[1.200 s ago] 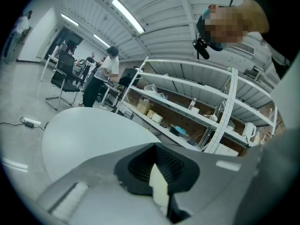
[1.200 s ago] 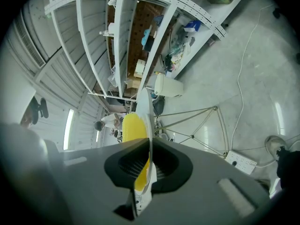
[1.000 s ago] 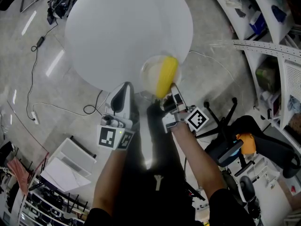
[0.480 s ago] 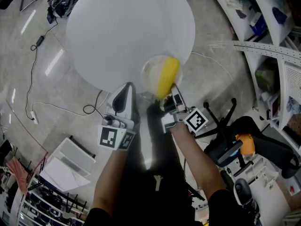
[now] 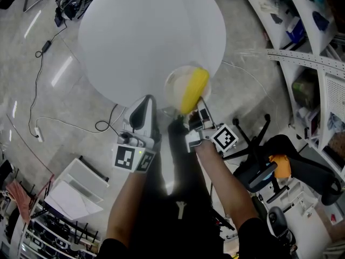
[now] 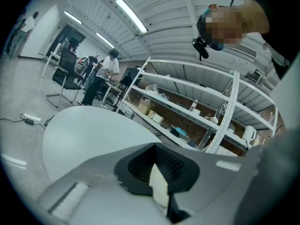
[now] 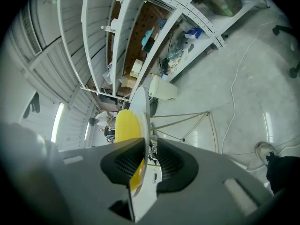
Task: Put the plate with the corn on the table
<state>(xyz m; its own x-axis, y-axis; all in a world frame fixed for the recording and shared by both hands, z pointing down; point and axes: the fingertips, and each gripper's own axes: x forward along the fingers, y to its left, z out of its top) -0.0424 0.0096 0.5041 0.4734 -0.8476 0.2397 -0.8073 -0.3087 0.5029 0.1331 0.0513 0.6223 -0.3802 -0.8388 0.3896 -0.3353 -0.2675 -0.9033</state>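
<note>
A clear plate point(image 5: 173, 86) with a yellow corn cob point(image 5: 193, 89) rests at the near edge of the round white table point(image 5: 145, 31). My right gripper point(image 5: 195, 108) is at the plate's near rim. In the right gripper view the plate's rim point(image 7: 142, 107) and the corn point(image 7: 125, 125) stand between the jaws of the right gripper point(image 7: 149, 158); the jaws are opening, and a gap shows between the rim and one pad. My left gripper point(image 5: 145, 100) hangs shut at the table's near edge, left of the plate, holding nothing. The left gripper point(image 6: 159, 172) faces the table top point(image 6: 79, 135).
Cables point(image 5: 48, 123) trail over the floor left of the table. A white box point(image 5: 75, 185) stands at lower left, an office chair point(image 5: 269, 166) at right. Shelving point(image 5: 318, 47) curves along the right side. People point(image 6: 101, 76) stand far behind the table.
The plate with the corn and both grippers stay in nearly the same places; the whole picture has only shifted slightly.
</note>
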